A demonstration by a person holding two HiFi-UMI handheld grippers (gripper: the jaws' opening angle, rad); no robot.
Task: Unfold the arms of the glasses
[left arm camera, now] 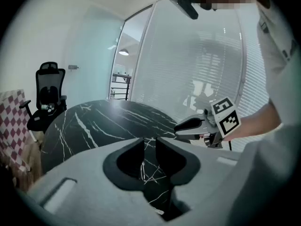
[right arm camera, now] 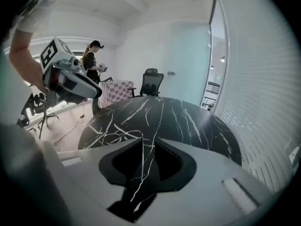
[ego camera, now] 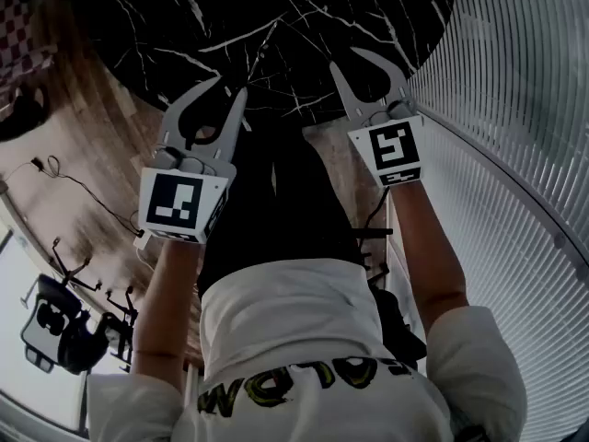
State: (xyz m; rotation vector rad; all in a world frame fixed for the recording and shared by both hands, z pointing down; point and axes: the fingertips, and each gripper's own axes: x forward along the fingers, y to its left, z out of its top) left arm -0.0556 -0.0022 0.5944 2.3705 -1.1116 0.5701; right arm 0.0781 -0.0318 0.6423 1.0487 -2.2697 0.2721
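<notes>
No glasses show in any view. A round black marble table with white veins lies ahead of both grippers. My left gripper hangs over the table's near edge, its jaws a narrow gap apart with nothing between them; only the tabletop shows through that gap. My right gripper is level with it at the right, also slightly parted and empty, with the marble visible between its fingers. Each gripper appears in the other's view: the right gripper and the left gripper.
A black office chair and a checkered cloth stand beyond the table. A person stands at the back left. A curved glass wall with blinds runs along the right. A cable lies on the wooden floor.
</notes>
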